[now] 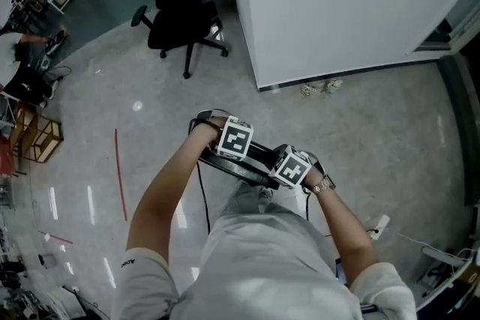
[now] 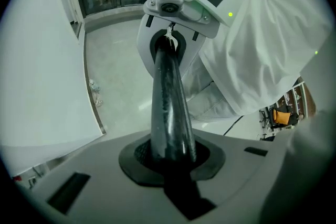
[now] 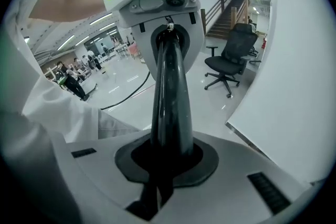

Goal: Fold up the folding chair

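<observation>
Two claws grip one black tube of the folding chair (image 1: pixel 253 155), one at each end of the stretch that shows. The left claw (image 2: pixel 168 159) is clenched on the tube, its pads pressed against both sides. From there the tube runs straight out along the jaws to the right claw (image 3: pixel 167 159), which is clamped on it the same way. Each claw faces the other along the tube, so the chair's frame lies directly between them and touches both. In the head view the tube slants from the left claw down to the right claw, just in front of the person's trousers. A curved black end of the frame pokes out beyond the left claw on its outer side. The rest of the chair is hidden under the arms and body, so how far it is folded cannot be told.

Ahead of both claws stands a white partition wall (image 1: pixel 337 4); its bottom edge meets the grey floor (image 1: pixel 390 139) near the right claw's far side. Beyond the left claw, well apart, a black office chair (image 1: pixel 180 0) stands by the wall's corner. Out to the left claw's outer side the floor is open, crossed by a thin red line (image 1: pixel 120 176), with a wooden rack (image 1: pixel 39 137) farther off. A black cable (image 1: pixel 202 195) hangs below the left claw.
</observation>
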`<state>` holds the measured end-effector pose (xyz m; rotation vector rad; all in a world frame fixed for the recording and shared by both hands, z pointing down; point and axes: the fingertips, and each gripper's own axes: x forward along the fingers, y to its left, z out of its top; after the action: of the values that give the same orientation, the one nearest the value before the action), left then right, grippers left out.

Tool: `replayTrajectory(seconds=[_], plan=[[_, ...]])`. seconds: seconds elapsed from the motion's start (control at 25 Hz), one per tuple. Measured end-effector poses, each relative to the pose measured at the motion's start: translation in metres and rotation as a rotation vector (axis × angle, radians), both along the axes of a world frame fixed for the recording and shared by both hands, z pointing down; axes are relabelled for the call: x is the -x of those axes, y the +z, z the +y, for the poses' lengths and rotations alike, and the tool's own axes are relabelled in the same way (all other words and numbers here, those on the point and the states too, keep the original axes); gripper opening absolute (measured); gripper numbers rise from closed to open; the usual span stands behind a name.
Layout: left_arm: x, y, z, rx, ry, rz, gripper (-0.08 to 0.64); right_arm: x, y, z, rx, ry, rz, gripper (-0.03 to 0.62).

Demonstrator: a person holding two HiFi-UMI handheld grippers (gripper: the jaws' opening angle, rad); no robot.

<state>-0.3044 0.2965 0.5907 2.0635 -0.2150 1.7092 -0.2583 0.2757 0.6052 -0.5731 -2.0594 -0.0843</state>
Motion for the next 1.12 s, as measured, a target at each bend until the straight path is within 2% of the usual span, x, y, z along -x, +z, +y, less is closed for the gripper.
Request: replayTrajectory(seconds=[0.16,0.36,0.52,0.68,0.84,1.0,1.12], plan=[[-0.019,0.002,-0.034,0.010,0.087,0.010,0.076,-0.022,0.003,-0.032,0.035,0.101,0.040,0.049],[-0.037,0.006,-0.057,0.061,0.192,0.009,0.075,-0.043,0.009,-0.055,0.069,0.215,0.052,0.049],[-0.040,0.011,-0.082,0.043,0.274,0.029,0.075,-0.046,0.012,-0.074,0.077,0.284,0.061,0.049],[-0.042,0.013,-0.099,0.079,0.366,0.023,0.075,-0.053,0.014,-0.084,0.092,0.390,0.072,0.049],[-0.046,0.018,-0.127,0.080,0.473,0.033,0.075,-0.058,0.017,-0.102,0.111,0.500,0.086,0.049],[-0.055,0.023,-0.144,0.079,0.546,0.078,0.075,-0.062,0.022,-0.117,0.126,0.552,0.103,0.049],[-0.054,0.026,-0.150,0.091,0.587,0.075,0.074,-0.065,0.024,-0.123,0.148,0.591,0.119,0.049]])
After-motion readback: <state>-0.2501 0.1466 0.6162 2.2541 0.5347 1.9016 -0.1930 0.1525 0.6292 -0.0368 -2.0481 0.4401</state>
